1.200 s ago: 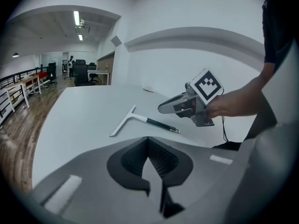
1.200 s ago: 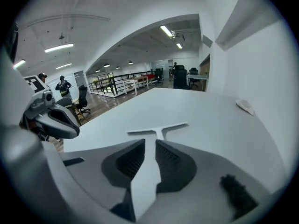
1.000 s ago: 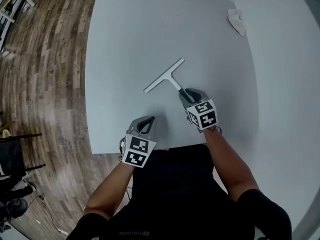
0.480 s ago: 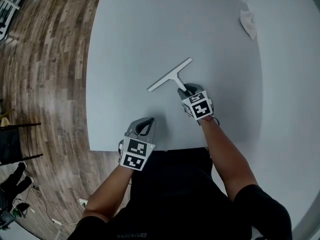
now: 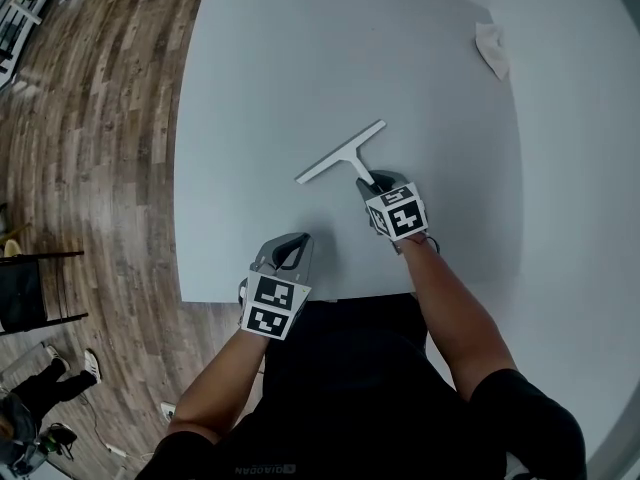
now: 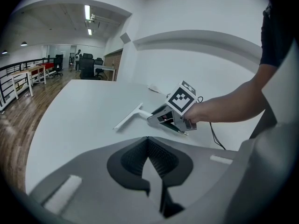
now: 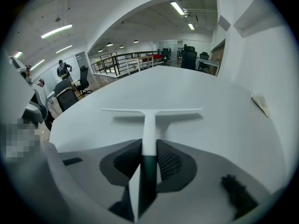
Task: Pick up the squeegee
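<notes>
A white squeegee [image 5: 340,151] with a dark handle end lies flat on the grey table [image 5: 260,68], its blade pointing away from me. My right gripper [image 5: 372,180] is down at the table with the handle between its jaws. In the right gripper view the handle [image 7: 148,139] runs straight through the right gripper [image 7: 148,146]. The jaws are closing, and a thin gap still shows on the left side. My left gripper [image 5: 295,240] rests near the table's near edge, shut and empty. From the left gripper [image 6: 147,141] I see the squeegee [image 6: 128,118] and the right gripper [image 6: 153,117] ahead.
A crumpled white cloth [image 5: 491,48] lies at the table's far right corner. A white wall borders the table's right side. Wooden floor [image 5: 90,168] lies to the left, with a dark chair [image 5: 20,303] beside it.
My right gripper has slid forward and down along the squeegee handle, so the handle now sits between its jaws. The left gripper has stayed in place.
</notes>
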### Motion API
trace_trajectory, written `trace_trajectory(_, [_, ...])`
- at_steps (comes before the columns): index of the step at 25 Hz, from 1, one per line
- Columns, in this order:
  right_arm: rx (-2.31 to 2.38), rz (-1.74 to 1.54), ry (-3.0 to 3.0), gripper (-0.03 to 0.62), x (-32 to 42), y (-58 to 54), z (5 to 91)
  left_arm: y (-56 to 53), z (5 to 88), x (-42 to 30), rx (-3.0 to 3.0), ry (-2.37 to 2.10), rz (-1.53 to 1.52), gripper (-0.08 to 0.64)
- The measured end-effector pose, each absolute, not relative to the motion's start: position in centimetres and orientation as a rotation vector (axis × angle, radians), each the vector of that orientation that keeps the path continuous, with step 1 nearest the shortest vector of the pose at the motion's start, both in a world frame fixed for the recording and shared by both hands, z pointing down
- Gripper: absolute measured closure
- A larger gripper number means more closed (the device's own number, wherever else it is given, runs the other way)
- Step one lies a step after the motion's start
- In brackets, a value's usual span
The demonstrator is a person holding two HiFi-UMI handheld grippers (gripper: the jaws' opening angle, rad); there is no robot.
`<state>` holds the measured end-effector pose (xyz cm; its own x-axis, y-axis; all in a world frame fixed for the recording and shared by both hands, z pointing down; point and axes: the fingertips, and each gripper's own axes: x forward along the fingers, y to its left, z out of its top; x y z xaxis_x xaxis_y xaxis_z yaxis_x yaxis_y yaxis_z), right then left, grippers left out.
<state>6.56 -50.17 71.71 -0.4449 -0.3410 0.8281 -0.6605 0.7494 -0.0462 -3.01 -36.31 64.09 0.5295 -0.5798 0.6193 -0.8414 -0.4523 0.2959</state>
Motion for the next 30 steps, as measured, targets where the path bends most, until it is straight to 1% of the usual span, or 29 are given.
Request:
trace_trajectory(5, [0.842,0.540,-2.143,0.495,6.5,-48.9,67.9,-35.9,63.2,-3.0,2.243,-1.141,0.566,0.552])
trace_trajectory(11, [0.940,0.622,-2.304,0.495,6.4,-47.0,60.5,-36.8,61.4,-4.2,2.271,-1.183,0.535,0.552])
trace_trajectory(16, [0.989,0.658,-2.445,0.495,7.1,-44.3,56.0,-36.6,59.2,-2.5,2.362,-1.185,0.518,0.552])
trace_trajectory(19, [0.976,0.738,-2.526,0.495,8.2,-40.9,55.2,-34.4,58.2,-0.5,2.413,-1.194,0.485,0.552])
trace_trajectory(22, [0.940,0.869,-2.606,0.495,7.2,-39.5,51.7,-33.8,54.9,-1.0,2.430,-1.220,0.423,0.552])
trace_trajectory(25, [0.911,0.964,-2.691,0.495,7.3,-38.3,49.6,-32.8,53.4,-0.9,2.427,-1.231,0.398,0.552])
trace_trajectory(30, [0.879,0.821,-2.709,0.495,8.8,-35.8,47.7,-31.8,51.4,-0.3,2.386,-1.281,0.325,0.552])
